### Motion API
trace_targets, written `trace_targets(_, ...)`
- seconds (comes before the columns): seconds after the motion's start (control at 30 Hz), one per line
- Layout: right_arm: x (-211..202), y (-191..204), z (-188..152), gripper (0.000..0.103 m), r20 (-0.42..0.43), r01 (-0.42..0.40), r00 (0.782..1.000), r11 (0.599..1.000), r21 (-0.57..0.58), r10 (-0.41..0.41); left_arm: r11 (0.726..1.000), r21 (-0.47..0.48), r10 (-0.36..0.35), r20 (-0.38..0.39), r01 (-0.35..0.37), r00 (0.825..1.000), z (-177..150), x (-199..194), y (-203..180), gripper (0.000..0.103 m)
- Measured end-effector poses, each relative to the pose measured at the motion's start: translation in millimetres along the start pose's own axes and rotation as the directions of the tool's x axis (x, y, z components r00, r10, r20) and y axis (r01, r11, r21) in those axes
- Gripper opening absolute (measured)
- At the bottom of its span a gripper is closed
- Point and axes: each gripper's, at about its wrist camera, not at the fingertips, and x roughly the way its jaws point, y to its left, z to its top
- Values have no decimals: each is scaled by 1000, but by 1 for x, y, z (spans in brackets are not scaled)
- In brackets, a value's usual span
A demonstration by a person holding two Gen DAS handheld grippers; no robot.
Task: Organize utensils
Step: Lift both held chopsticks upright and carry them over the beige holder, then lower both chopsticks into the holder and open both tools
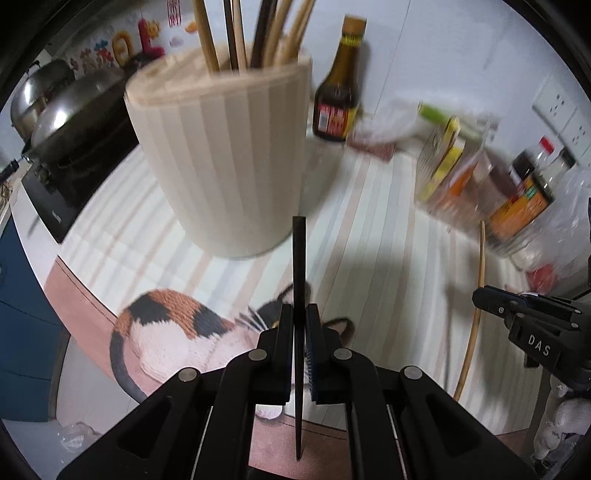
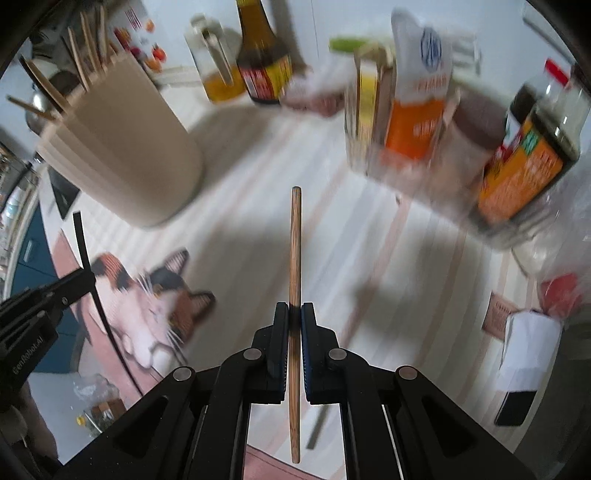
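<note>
My left gripper (image 1: 299, 314) is shut on a black chopstick (image 1: 298, 258), held above the mat in front of the cream ribbed utensil holder (image 1: 225, 158), which holds several wooden and dark chopsticks (image 1: 240, 33). My right gripper (image 2: 294, 312) is shut on a wooden chopstick (image 2: 295, 243), held above the mat to the right of the holder (image 2: 122, 147). The right gripper (image 1: 480, 297) with its wooden chopstick (image 1: 476, 314) shows at the right of the left wrist view. The left gripper (image 2: 86, 278) with the black chopstick (image 2: 83, 243) shows at the left of the right wrist view.
A striped mat (image 1: 369, 206) with a calico cat picture (image 1: 177, 332) covers the counter. A dark sauce bottle (image 1: 338, 85) stands behind the holder. A clear bin of packets (image 2: 410, 122) and bottles (image 2: 532, 147) stands at right. A stove with pots (image 1: 62, 114) is at left.
</note>
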Motion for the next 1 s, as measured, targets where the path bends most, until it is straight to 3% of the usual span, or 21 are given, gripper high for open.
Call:
trace_targets(0.27, -57, 13, 40, 6, 190, -78, 979, 997, 4, 75, 998, -13, -52, 157, 55, 986, 34, -50, 5, 3)
trace_targets(0.4, -100, 25, 74, 6, 302, -131, 945, 991, -3, 126, 995, -13, -95, 277, 103, 956, 61, -89, 8, 3)
trace_targets(0.57, -154, 44, 127, 6, 433, -200, 880, 979, -31, 194, 985, -20, -152, 384, 173, 911, 101, -142, 15, 3)
trace_targets(0.7, -178, 61, 164, 6, 506, -236, 832, 971, -46, 226, 985, -13, -147, 471, 174, 870, 136, -182, 24, 3)
trace_targets(0.83, -185, 81, 190, 6, 534, -268, 806, 962, -56, 256, 989, -24, -114, 526, 148, 843, 158, -207, 37, 3)
trace_targets(1.0, -171, 101, 213, 6, 531, -299, 798, 952, -64, 286, 992, -39, -79, 541, 119, 838, 178, -218, 57, 3)
